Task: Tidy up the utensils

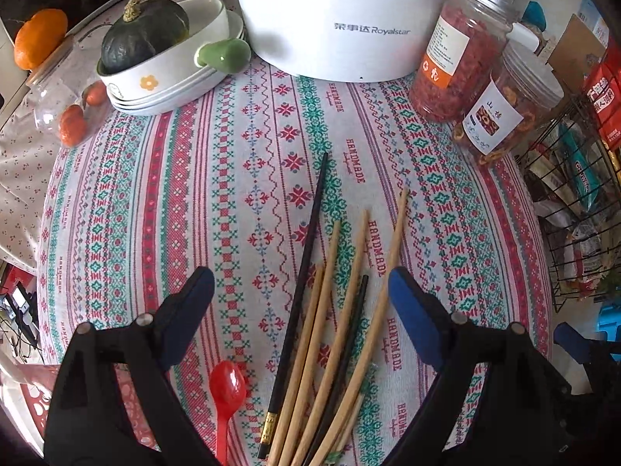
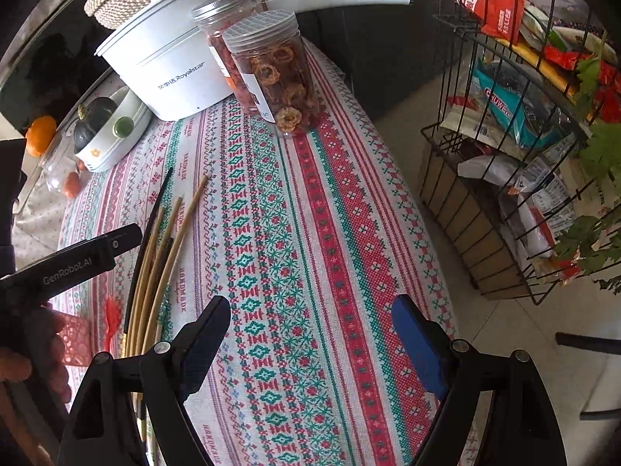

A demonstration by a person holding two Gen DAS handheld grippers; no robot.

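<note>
1. Hovering my left tool [image 1: 300, 285] steeply nose-down over the chopsticks [image 1: 330, 330], fingers spread wide with nothing between the pads; the bundle lies loose on the counter [image 1: 155, 202], fanned out and crossing near me.
2. Just left of the bundle lies a red spoon [image 1: 228, 388]; at the near left edge sits a red perforated holder [image 2: 73, 339], likely where everything goes.
3. My right tool [image 2: 310, 334] is also spread apart and empty, tilted down over bare cloth to the right of the chopsticks, well clear of them.
4. Risk, as I judge it: closing on the fan would pinch only some sticks, so the rest roll or scatter; the black chopstick [image 1: 310, 229] sticks out farther and could lever sideways.
5. Farther off, two jars [image 1: 485, 77] and a white cooker [image 1: 341, 23] stand clear of both tools.
</note>
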